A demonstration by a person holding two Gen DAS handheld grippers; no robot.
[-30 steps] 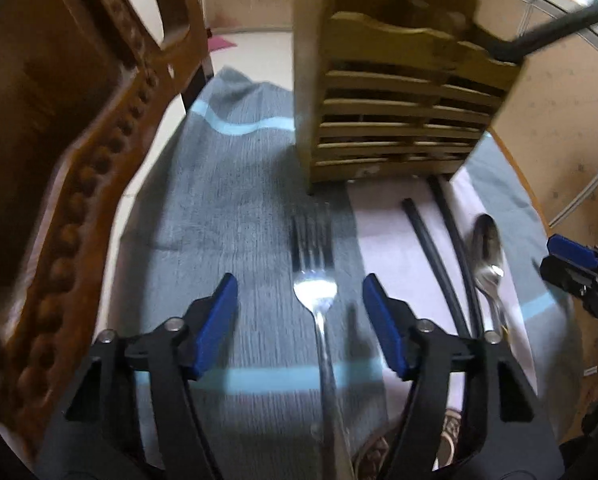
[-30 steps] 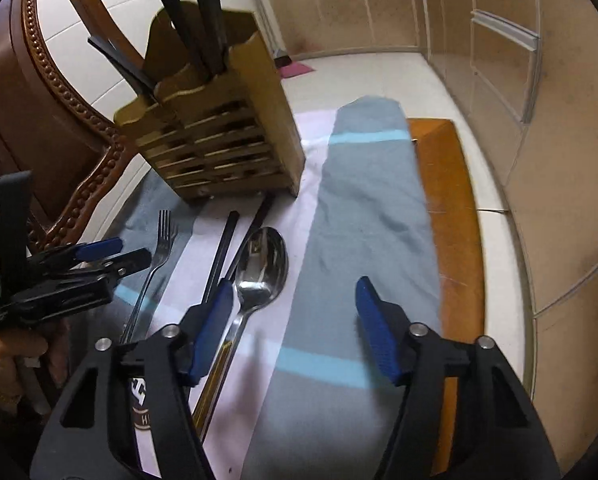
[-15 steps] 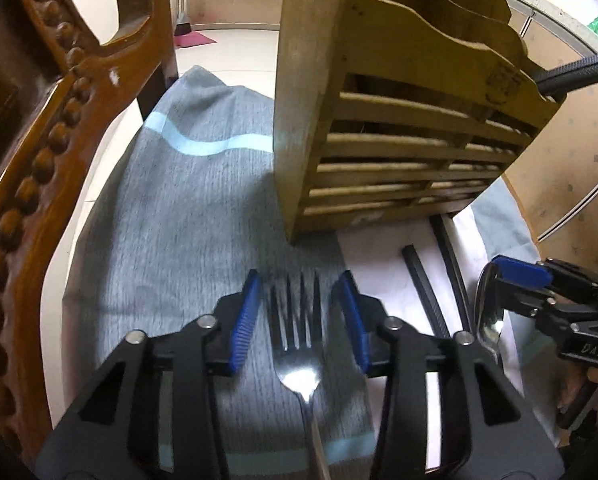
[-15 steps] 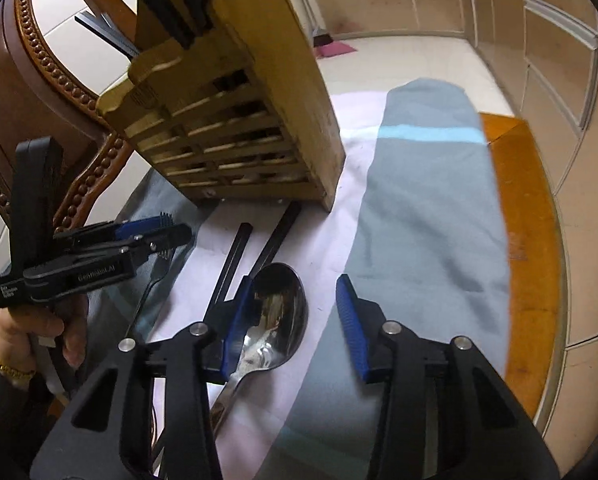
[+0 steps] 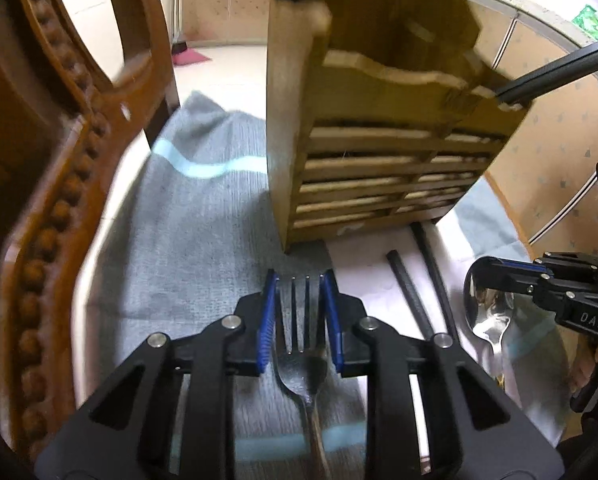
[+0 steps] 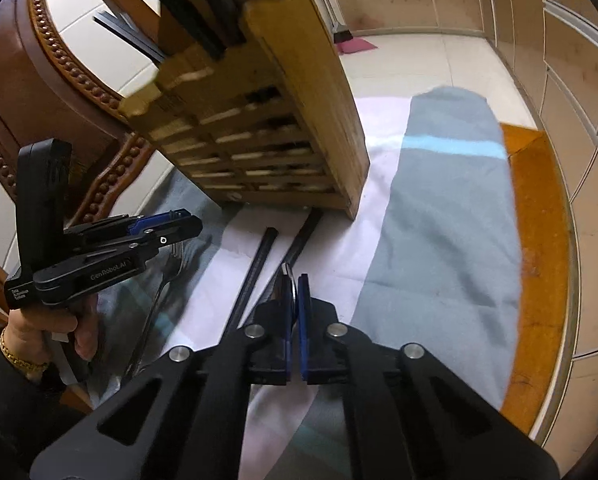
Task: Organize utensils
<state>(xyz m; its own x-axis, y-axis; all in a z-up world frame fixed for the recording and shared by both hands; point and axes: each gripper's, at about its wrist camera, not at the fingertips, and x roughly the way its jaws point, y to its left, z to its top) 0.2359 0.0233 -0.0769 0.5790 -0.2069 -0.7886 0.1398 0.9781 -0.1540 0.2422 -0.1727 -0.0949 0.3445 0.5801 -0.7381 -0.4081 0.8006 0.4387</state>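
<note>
Item: my left gripper [image 5: 299, 316]. Jaws closing, blue pads flanking the fork [image 5: 302, 364] at its tines; the pads look pressed against the outer tines. Fork lies flat on the grey cloth [image 5: 187, 264], handle running back under my claw.

Item: my right gripper [image 6: 295, 320]. Clenched on the spoon [image 5: 489, 316], pads nearly together with only the bowl's thin rim showing between them.

Item: wooden caddy [image 5: 379, 168], slatted, upright just beyond the fork tips. Its front edge leaves only a narrow strip of cloth ahead of my left claw.

Item: two black chopsticks [image 5: 409, 292], lying side by side between fork and spoon, far ends at the caddy's base.

Item: carved wooden chair [image 5: 59, 184], crowding the left side. Open cloth lies between it and the fork.

Item: table edge [image 6: 539, 264], orange, to the right of the cloth; a broad bare run of cloth lies beside the right claw.

View notes: the left wrist view shows the spoon's bowl and reflection; the right wrist view hides nearly all of the spoon but shows my left hand [image 6: 59, 320] and dark utensils standing in the caddy.
</note>
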